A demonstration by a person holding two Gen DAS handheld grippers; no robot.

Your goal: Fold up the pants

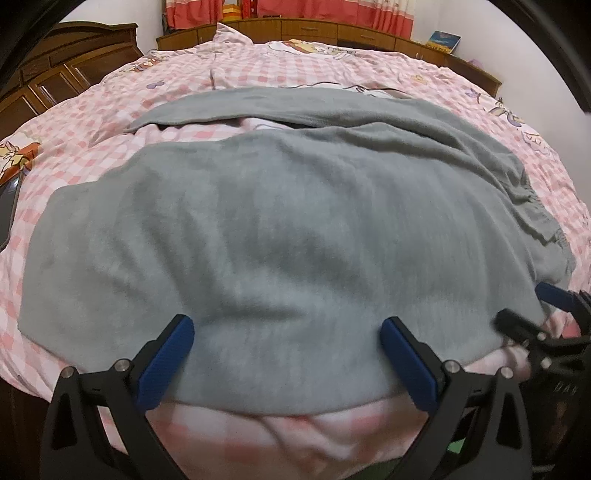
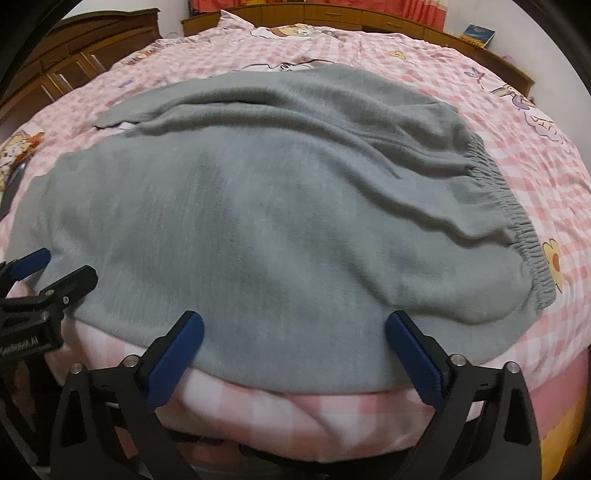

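Note:
Grey fleece pants (image 1: 280, 229) lie spread across the pink checked bed, legs running to the left, elastic waistband (image 2: 509, 206) at the right. The two legs lie side by side, the far one partly apart from the near one. My left gripper (image 1: 286, 332) is open, its blue fingers wide apart just over the near edge of the near leg. My right gripper (image 2: 295, 325) is open too, over the near edge closer to the waistband. Each gripper shows in the other's view: the right one (image 1: 546, 314) and the left one (image 2: 48, 273). Neither holds cloth.
The pink checked quilt (image 1: 110, 110) covers the bed and bunches at the near edge (image 2: 295, 417). A dark wooden wardrobe (image 1: 62, 62) stands at far left, a wooden headboard shelf (image 1: 332, 33) with a book (image 1: 443, 40) at the back. A dark object (image 1: 7, 206) lies at the left edge.

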